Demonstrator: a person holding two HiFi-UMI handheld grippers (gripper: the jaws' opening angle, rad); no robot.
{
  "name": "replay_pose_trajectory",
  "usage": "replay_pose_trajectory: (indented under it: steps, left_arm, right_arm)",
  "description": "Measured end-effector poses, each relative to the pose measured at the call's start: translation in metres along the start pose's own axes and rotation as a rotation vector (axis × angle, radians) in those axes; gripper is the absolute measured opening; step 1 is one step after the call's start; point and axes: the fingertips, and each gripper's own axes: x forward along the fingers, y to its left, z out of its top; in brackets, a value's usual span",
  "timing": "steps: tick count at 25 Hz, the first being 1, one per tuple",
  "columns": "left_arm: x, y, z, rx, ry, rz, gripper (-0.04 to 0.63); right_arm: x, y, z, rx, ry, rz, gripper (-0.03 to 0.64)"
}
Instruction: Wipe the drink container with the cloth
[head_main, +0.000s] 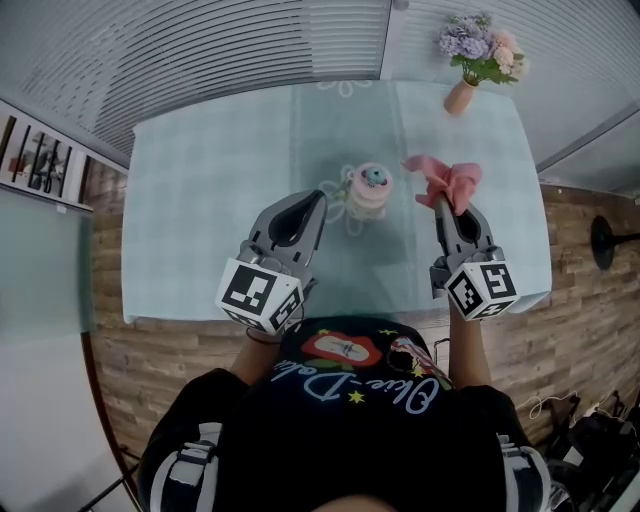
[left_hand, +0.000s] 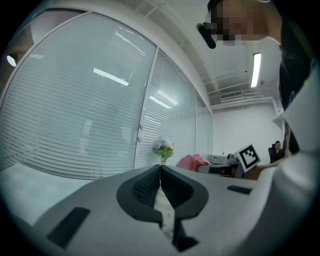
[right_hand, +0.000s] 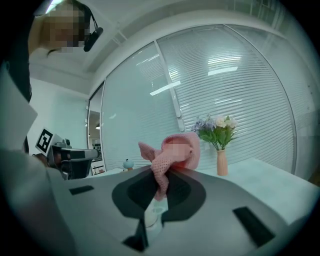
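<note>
The drink container, a small pink cup with a teal knob on its lid, stands mid-table. Only its lid peeks over the jaw in the right gripper view. My left gripper is just left of the cup, its jaws pressed together with nothing between them. My right gripper is to the cup's right, shut on a pink knitted cloth. The cloth bunches up above the jaws and also shows in the left gripper view.
A pale blue-green cloth covers the table. A peach vase of flowers stands at the far right corner, beyond the right gripper. Blinds run behind the table. Wooden floor lies on both sides.
</note>
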Motion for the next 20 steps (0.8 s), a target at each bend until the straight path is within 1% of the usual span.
replay_pose_trajectory:
  steps: [9,20]
  left_arm:
    - [-0.001,0.0,-0.001,-0.001,-0.003,-0.009,0.005]
    - [-0.002,0.004,-0.001,-0.012,-0.002,-0.012,0.005]
  right_arm:
    - [-0.003,0.007,0.01,-0.009,-0.023,0.008,0.017]
    - [-0.001,0.01,0.017,-0.037,-0.028,0.006,0.017]
